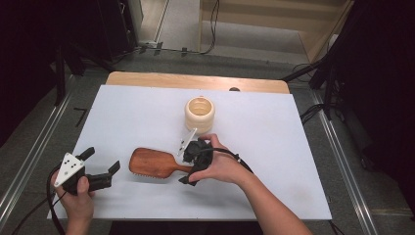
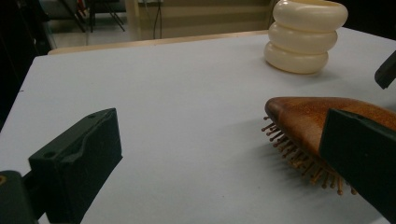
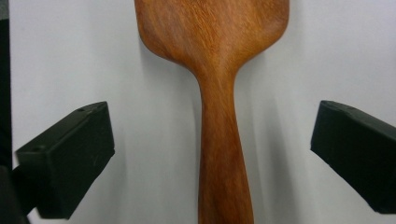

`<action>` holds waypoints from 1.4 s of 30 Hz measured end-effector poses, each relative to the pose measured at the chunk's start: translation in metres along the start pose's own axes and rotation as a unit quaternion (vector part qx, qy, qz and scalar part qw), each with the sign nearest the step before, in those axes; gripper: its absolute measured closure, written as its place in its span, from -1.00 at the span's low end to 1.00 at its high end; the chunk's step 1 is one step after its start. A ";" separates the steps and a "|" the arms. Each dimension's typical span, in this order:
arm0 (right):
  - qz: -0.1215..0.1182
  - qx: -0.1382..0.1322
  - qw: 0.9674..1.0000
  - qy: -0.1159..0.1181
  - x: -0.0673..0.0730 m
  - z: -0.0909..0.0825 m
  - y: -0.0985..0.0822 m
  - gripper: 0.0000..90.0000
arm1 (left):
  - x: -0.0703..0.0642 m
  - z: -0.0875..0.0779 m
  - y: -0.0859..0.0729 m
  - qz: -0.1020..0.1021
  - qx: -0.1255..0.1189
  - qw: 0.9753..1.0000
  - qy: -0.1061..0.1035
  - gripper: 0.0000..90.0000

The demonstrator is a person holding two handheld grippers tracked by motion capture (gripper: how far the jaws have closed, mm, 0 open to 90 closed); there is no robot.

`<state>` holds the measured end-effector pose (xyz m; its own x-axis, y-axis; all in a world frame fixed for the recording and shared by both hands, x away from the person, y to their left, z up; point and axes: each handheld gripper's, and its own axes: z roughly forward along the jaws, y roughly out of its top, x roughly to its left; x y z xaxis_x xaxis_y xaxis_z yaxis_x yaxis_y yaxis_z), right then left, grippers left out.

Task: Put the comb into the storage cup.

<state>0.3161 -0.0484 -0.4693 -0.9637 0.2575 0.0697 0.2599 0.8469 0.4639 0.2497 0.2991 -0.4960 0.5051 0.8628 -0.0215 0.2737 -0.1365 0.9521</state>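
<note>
1. White sheet point(image 1: 274, 161) covers a wooden table point(image 1: 195, 80); grey floor, cables and dark stands surround it.
2. Wooden hairbrush point(image 1: 151, 165) lies bristles-down at centre-front, long axis left–right, handle toward the right gripper point(image 1: 191, 164).
3. Right gripper: jaws wide, straddling the handle without contact.
4. Left gripper point(image 1: 103, 169): jaws wide, empty, beside the brush head.
5. Cream ribbed cup point(image 1: 199, 114) stands behind.

Smooth reddish wooden hairbrush point(image 1: 152, 165), glossy cream ribbed pot point(image 1: 199, 114), matt white tabletop point(image 1: 274, 147)
</note>
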 end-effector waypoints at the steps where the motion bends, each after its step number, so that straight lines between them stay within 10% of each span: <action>1: -0.007 0.006 1.000 -0.004 0.001 0.005 0.002 -0.75 | 0.000 0.000 0.000 0.000 0.000 1.000 0.000 -1.00; 21: -0.023 0.029 0.999 -0.025 0.001 0.025 0.017 0.47 | 0.000 0.000 0.000 0.000 0.001 1.000 -0.001 -1.00; 42: 0.001 -0.046 0.998 -0.032 0.005 0.024 -0.005 0.56 | 0.001 0.000 0.000 0.000 0.000 1.000 0.000 -1.00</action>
<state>0.3112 -0.0404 -0.4924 -0.9569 0.2899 0.0157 0.2514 0.8007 0.5438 0.2502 0.2998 -0.4956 0.5061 0.8622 -0.0213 0.2738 -0.1372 0.9519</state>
